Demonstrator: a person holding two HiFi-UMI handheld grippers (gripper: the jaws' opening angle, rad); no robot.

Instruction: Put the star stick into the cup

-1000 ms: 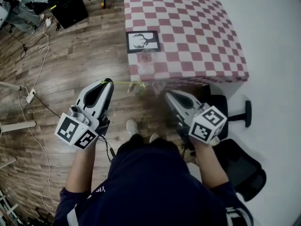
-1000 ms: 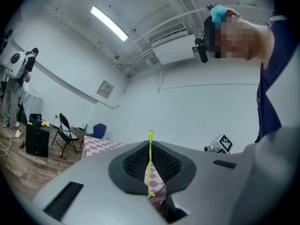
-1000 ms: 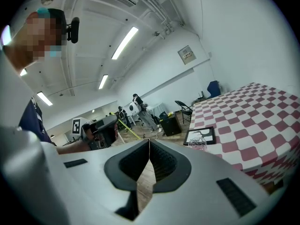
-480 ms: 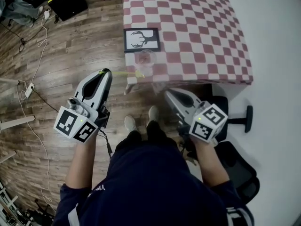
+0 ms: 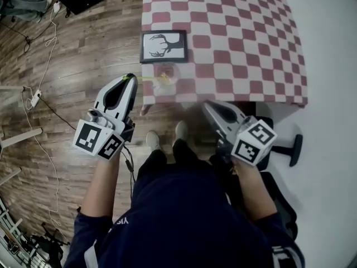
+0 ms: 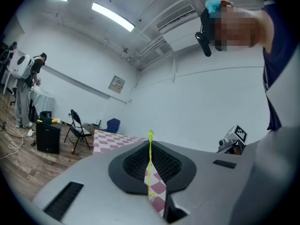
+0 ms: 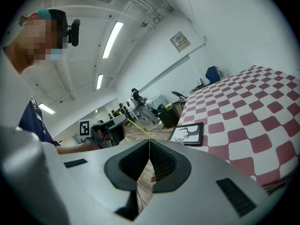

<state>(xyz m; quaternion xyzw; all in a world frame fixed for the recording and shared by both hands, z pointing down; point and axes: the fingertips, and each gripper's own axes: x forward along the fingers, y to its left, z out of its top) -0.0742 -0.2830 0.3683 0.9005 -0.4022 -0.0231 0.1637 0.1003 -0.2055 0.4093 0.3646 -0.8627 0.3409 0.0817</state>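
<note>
Head view: my left gripper [image 5: 130, 79] and right gripper [image 5: 208, 105] are closer to the checkered table [image 5: 240, 32] than a second ago. The left one points level. The one star stick [image 5: 149, 79] reaches sideways to the one cup [image 5: 167, 70], which stands near one framed picture [image 5: 163, 44]. Left gripper view: the jaws clamp the stick. Right gripper view: the jaws meet with nothing between them.

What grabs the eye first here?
The red-and-white checked table fills the top of the head view, with a framed antler picture and a clear cup by its near edge. The left gripper pinches a thin yellow-green star stick pointing at the cup; the right gripper is shut, empty.
</note>
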